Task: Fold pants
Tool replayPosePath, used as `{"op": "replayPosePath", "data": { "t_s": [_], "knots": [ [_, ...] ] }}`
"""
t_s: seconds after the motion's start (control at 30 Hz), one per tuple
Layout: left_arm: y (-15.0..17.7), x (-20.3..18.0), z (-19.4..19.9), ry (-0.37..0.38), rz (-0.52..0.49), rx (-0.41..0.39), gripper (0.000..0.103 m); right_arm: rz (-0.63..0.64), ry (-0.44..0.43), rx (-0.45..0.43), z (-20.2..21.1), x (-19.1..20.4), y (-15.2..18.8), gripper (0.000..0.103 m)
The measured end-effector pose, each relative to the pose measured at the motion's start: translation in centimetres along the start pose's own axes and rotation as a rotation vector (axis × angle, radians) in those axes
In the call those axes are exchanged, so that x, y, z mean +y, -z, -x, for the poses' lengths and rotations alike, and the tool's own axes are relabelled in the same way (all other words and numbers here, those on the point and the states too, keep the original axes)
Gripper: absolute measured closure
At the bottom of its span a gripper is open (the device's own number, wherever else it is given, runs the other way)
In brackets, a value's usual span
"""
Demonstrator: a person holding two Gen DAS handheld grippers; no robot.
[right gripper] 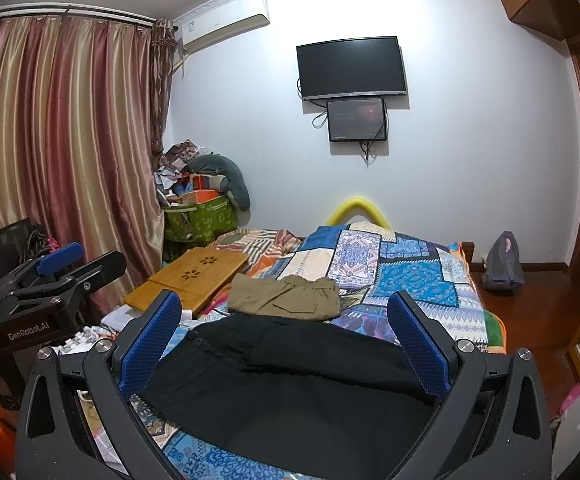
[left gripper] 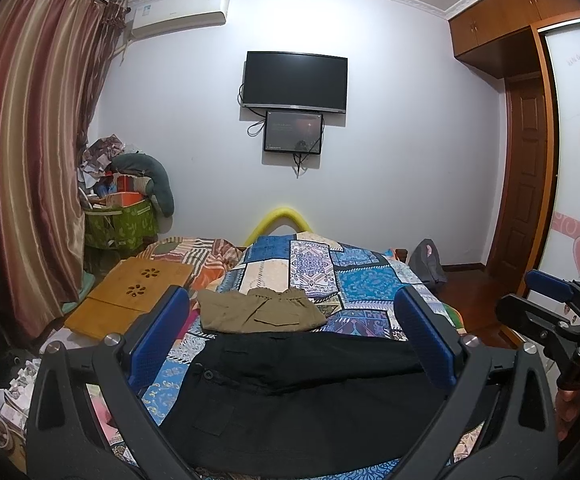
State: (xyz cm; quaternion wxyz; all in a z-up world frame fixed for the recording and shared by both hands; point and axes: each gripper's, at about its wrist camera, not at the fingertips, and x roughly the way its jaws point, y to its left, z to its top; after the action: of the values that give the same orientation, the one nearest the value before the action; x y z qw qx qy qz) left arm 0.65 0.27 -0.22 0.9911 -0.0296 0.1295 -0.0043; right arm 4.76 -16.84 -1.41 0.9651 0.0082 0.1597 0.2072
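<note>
Black pants (left gripper: 302,392) lie flat on quilt (left gripper: 366,284), ready for folding; khaki pair (left gripper: 260,310) parked at 12 o'clock. Left gripper (left gripper: 292,344) and right gripper (right gripper: 286,344): jaws spread, empty, hovering for approach.

- The black pants (right gripper: 290,384) lie spread flat across the patchwork bedspread (right gripper: 418,280).
- The right gripper (right gripper: 286,344) hangs above the black pants, its blue-padded fingers (right gripper: 152,344) set wide apart with nothing between them.
- The left gripper (right gripper: 64,266) is left of the black pants, off the bed edge; whether its jaws are apart cannot be told.
- Folded khaki pants (right gripper: 284,296) sit just beyond the black pants.
- A wooden lap tray (right gripper: 188,280) lies beyond and left of the black pants.
</note>
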Motion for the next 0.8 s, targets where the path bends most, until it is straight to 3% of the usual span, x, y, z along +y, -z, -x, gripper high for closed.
{"op": "replayPosePath", "data": {
  "t_s": [0.8],
  "knots": [
    [0.6, 0.2, -1.5, -0.011, -0.006, 0.020, 0.000, -0.009, -0.007, 0.025, -1.3, -0.4, 0.7, 0.000]
  ]
}}
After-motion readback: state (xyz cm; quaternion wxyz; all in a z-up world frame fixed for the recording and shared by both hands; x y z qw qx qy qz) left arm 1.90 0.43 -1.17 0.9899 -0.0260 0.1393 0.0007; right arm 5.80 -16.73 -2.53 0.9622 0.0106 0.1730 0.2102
